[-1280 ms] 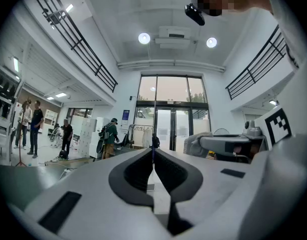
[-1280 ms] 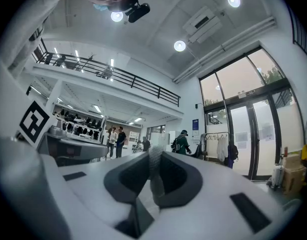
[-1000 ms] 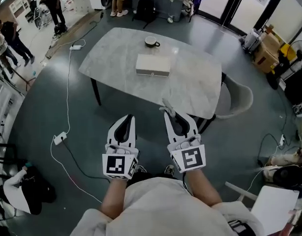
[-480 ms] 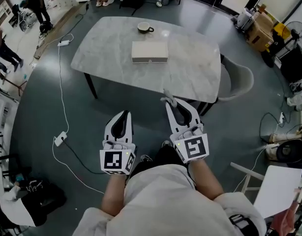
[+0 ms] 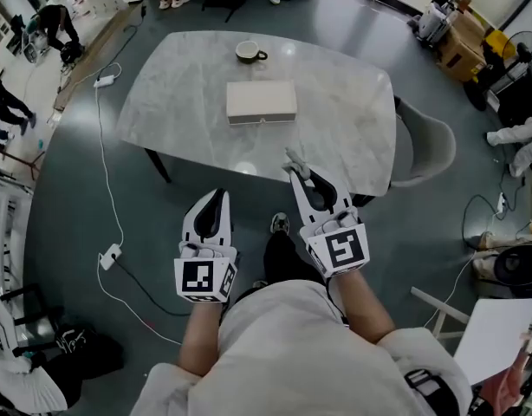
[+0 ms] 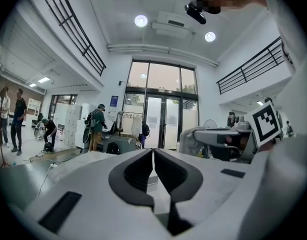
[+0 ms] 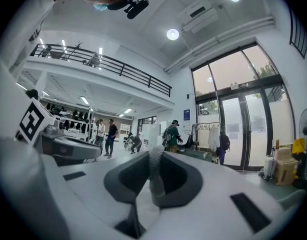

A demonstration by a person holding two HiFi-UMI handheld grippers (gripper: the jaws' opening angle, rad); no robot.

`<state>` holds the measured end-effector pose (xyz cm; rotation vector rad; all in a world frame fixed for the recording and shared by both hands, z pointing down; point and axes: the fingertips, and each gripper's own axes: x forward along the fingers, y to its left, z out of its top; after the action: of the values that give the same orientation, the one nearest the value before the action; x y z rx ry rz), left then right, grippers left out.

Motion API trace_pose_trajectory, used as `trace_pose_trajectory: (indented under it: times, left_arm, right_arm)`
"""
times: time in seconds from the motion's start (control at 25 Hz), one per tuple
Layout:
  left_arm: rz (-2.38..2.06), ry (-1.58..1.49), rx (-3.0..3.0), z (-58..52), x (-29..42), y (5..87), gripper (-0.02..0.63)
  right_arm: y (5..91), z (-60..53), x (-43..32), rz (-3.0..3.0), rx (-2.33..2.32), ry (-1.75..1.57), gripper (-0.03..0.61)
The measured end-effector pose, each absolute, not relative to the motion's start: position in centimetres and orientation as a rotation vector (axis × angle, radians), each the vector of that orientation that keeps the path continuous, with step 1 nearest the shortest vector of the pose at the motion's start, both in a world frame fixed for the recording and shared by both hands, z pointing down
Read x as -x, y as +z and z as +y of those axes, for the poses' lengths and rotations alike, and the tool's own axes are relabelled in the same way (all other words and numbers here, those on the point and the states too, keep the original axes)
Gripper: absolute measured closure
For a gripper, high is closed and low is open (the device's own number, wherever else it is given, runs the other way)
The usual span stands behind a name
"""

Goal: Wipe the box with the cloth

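In the head view, a grey marbled table (image 5: pixel 353 137) is seen in the upper part of the picture. The box (image 5: pixel 261 102), flat and pale, lies near the middle of the tabletop. A cup (image 5: pixel 247 52) stands behind it, closer to the far edge and apart from the box. A grey chair (image 5: pixel 426 150) is placed at the right side of the table. Both grippers are held in front of the person's body, above the floor and short of the near table edge, well apart from the box. The left gripper (image 5: pixel 217 197) is pointed toward the table. At the tip of the right gripper (image 5: pixel 301 177), a small pale cloth (image 5: pixel 293 160) sticks out. On the floor at the left, a white cable (image 5: pixel 119 172) is laid.

In the left gripper view, the jaws are pressed together along a thin line and nothing is held between them. Beyond them, a large hall with glass doors is seen, and some persons (image 6: pixel 96 126) stand far away.

In the right gripper view, the jaws are closed on the cloth. A pale folded strip of it is pinched between the dark pads and rises above the tips.
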<state>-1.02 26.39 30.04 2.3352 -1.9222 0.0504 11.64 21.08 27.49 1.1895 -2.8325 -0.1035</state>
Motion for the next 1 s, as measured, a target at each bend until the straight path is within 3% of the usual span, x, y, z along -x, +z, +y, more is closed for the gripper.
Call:
trace_pose_trajectory:
  times: [0.4, 1.0]
  left_arm:
    - [-1.926, 0.124, -2.259, 13.0, 2.3, 31.8, 0.580]
    - [-1.889, 0.236, -2.131, 2.6, 7.5, 39.2, 0.580]
  right_arm:
    - [28.5, 8.2, -10.7, -2.841, -1.072, -0.074, 0.515]
    - [35.6, -3.0, -5.4, -2.732, -0.924, 0.065, 0.515]
